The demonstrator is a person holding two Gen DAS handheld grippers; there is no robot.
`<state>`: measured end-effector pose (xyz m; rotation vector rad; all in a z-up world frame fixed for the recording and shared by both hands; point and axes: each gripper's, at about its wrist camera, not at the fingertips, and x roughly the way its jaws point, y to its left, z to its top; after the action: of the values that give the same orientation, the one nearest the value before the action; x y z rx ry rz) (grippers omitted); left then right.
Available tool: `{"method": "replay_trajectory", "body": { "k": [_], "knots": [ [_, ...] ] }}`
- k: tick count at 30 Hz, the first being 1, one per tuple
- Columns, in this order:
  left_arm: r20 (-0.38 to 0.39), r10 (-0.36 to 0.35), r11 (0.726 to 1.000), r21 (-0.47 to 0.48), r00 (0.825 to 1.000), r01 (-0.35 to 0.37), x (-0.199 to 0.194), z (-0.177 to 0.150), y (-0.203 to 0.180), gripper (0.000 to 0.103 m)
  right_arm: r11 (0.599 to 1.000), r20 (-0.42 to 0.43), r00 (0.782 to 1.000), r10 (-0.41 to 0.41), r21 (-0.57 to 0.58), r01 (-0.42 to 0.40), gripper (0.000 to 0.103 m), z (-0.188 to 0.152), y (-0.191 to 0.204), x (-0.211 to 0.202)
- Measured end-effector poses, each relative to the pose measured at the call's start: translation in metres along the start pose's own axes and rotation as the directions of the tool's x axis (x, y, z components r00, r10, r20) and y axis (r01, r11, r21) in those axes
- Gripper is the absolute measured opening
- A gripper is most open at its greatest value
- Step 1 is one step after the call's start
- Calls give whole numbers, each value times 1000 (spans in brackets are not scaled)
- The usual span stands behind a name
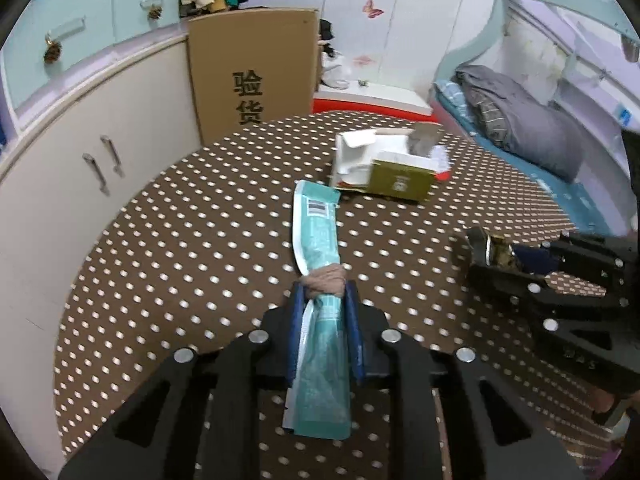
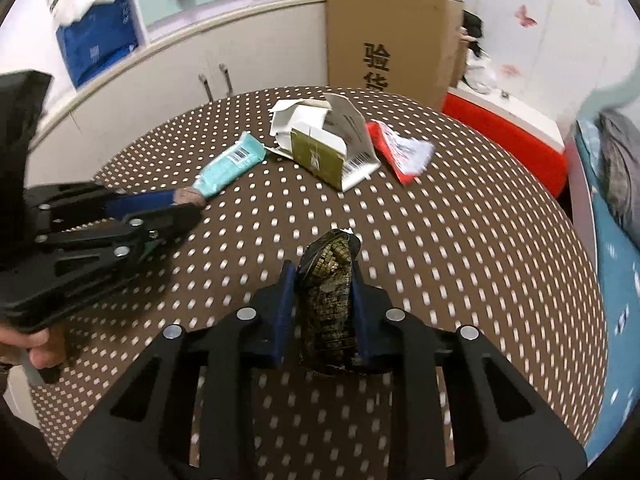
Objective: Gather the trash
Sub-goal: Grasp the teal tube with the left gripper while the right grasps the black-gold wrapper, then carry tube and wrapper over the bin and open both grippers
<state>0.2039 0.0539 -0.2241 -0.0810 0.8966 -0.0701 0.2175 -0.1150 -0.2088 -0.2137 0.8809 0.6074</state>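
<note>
I have two pieces of trash in my grip right now. My left gripper [image 1: 322, 312] has its jaws closed on the teal wrapper [image 1: 316, 236], near the spot where a bit of tan yarn [image 1: 324, 280] is wound round it. The far end of the wrapper lies on the dotted surface [image 1: 180, 240], so I think it is gripped but not lifted yet. My right gripper [image 2: 322, 300] has its jaws closed on a dark pack [image 2: 330, 288] with a gold pattern, and the pack stands up between them. I cannot tell if the pack is off the surface or sitting on it. So two things are picked, one in each hand. More trash is left at the far side of the surface. There is a torn box [image 2: 320, 144], white and olive green, lying open. Just beside it on the right is a red wrapper [image 2: 400, 152], touching the box or very near it. In the left view something grey [image 1: 424, 140] sticks up out of the box, but it is too blurry for me to name. I do not see a bin or a bag for the trash in either view, so I do not know where these things should go. My guess is that the job is about half done: two pieces held, nothing put away yet, and at least the box and the red wrapper are left.
</note>
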Motion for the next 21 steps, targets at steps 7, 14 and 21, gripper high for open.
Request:
{"method": "replay_trajectory", "body": {
  "k": [7, 14, 21],
  "knots": [
    [2, -88, 996, -26, 996, 89, -16, -16, -8, 19, 991, 78, 997, -9, 134, -1, 26, -27, -15, -52],
    [45, -166, 986, 15, 985, 166, -48, -20, -43, 15, 976, 158, 986, -45, 220, 9, 26, -50, -31, -103],
    [-3, -166, 984, 58, 986, 166, -45, -30, -77, 16, 962, 192, 977, -97, 272, 42, 26, -76, -51, -141]
  ]
}}
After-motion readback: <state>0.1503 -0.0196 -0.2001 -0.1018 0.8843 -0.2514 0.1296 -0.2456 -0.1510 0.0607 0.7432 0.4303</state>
